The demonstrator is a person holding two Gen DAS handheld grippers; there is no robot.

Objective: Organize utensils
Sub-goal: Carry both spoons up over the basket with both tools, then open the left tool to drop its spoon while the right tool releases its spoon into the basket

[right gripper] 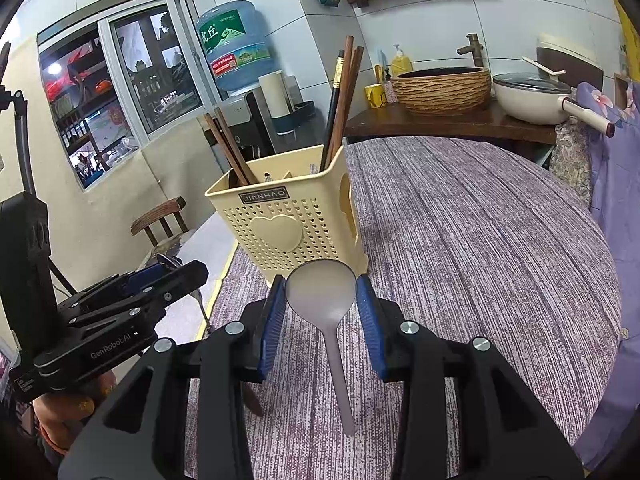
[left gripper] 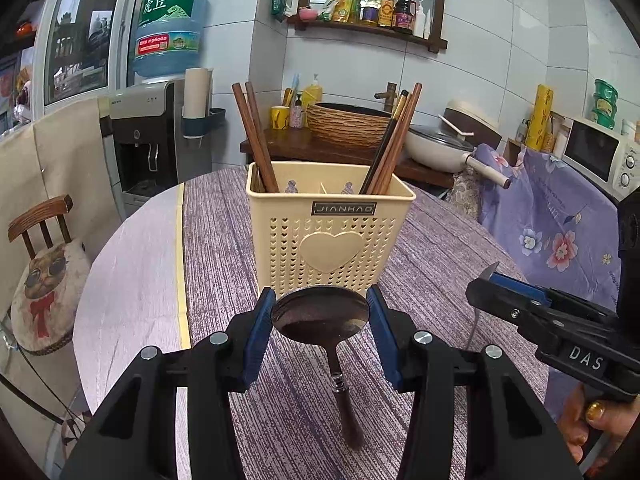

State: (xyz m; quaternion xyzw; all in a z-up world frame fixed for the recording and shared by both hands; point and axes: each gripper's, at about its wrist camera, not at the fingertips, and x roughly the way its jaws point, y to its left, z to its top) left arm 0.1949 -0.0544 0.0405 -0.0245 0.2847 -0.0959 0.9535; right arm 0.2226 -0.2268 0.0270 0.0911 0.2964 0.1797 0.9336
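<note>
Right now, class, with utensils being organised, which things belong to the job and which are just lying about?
Belong:
- dark metal spoon with wooden handle, in left gripper
- pale grey plastic spoon, in right gripper
- cream plastic utensil basket
- brown wooden chopsticks

Lying about:
- blue water bottle
- woven wicker bowl
- white lidded pan

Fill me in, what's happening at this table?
A person with a claw in each hand is sorting utensils. The left claw grips a dark metal spoon by its bowl; the right claw grips a pale matte spoon the same way, handles hanging down. Both hover just before the cream utensil basket on the purple tablecloth, which already holds chopsticks. Neither spoon is in yet.
</note>
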